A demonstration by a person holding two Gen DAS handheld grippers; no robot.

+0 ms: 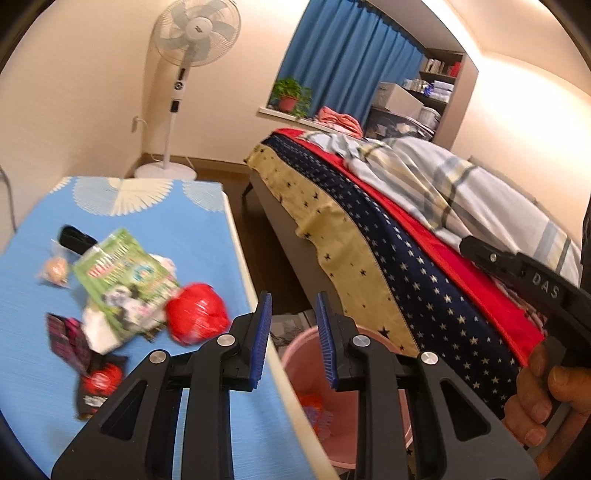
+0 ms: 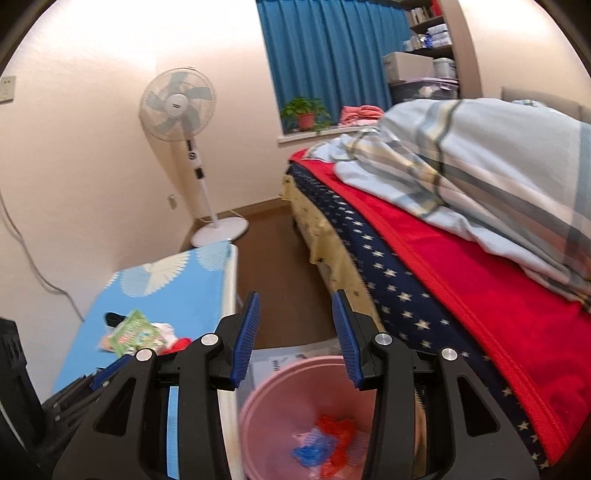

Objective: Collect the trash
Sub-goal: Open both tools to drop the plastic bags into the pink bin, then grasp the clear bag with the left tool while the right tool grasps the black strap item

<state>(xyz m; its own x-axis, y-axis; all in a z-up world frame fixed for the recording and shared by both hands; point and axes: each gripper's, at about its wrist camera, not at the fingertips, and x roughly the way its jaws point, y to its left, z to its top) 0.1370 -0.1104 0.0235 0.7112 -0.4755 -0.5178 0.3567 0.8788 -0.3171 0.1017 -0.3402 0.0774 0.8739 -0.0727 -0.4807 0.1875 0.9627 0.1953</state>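
Between the low table with the light-blue patterned cover [image 1: 207, 236] on the left and the bed with the red blanket and star-print navy spread [image 1: 424, 266] on the right, a round pink plastic bin [image 2: 295, 384] stands on the brown floor. Red and blue crumpled scraps [image 2: 328, 439] lie at its bottom.

The left gripper [image 1: 293, 338] hangs over the near table edge and the bin rim, its blue-padded jaws a narrow gap apart with nothing between them. The right gripper [image 2: 299, 338] hangs above the bin, its jaws spread wider and also empty. In the left wrist view a hand [image 1: 546, 395] holds the right gripper's black handle at the far right.

More trash sits on the near part of the table cover: a crumpled red plastic ball [image 1: 195, 314], just left of the left gripper; a green printed packet [image 1: 125, 273] touching it on the left, lying over white crumpled paper [image 1: 99, 328]; a dark pink-and-black wrapper [image 1: 70, 339]; a black-and-red packet [image 1: 98, 384] nearest the camera; a small clear bag with something tan inside [image 1: 55, 269]; and a black object [image 1: 74, 238] behind it, too blurred to identify.

A white pedestal fan [image 1: 195, 33] stands by the far wall, left of blue curtains [image 1: 343, 59].
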